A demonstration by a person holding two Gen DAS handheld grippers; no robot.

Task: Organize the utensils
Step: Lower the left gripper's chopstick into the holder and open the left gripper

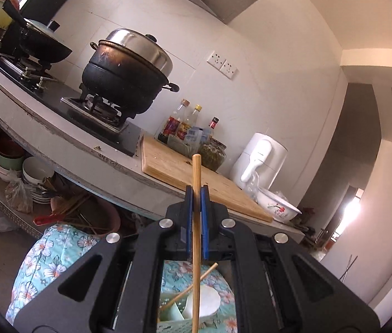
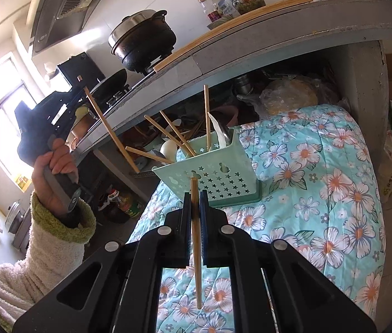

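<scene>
Currently, notes by item:

Left gripper (image 1: 196,194): clamped narrow on a single chopstick (image 1: 196,222), held roughly at its middle; the stick runs up past the fingertips and down below the jaws. In the right wrist view this gripper sits raised at the left, level with the counter edge, in a hand (image 2: 54,166) with a fleecy sleeve.

Right gripper (image 2: 195,202): also clamped narrow on a second chopstick (image 2: 196,238), its top end just in front of the caddy wall.

Utensil caddy (image 2: 215,183): mint-green plastic, star cut-outs, standing on a floral quilt (image 2: 307,194) below the kitchen surface (image 2: 251,44).

Already in caddy: several chopsticks leaning at odd angles; one stands nearly upright. A white spoon (image 2: 218,130) and a metal utensil, type unclear, sit in the far compartment.

Progress, judged: well under way. Most sticks are in the caddy but untidy.

Left to do, judged: both held chopsticks need dropping in; the leaning ones may want straightening.

Unclear: whether loose utensils remain outside the caddy; clutter under the surface hides much.
</scene>
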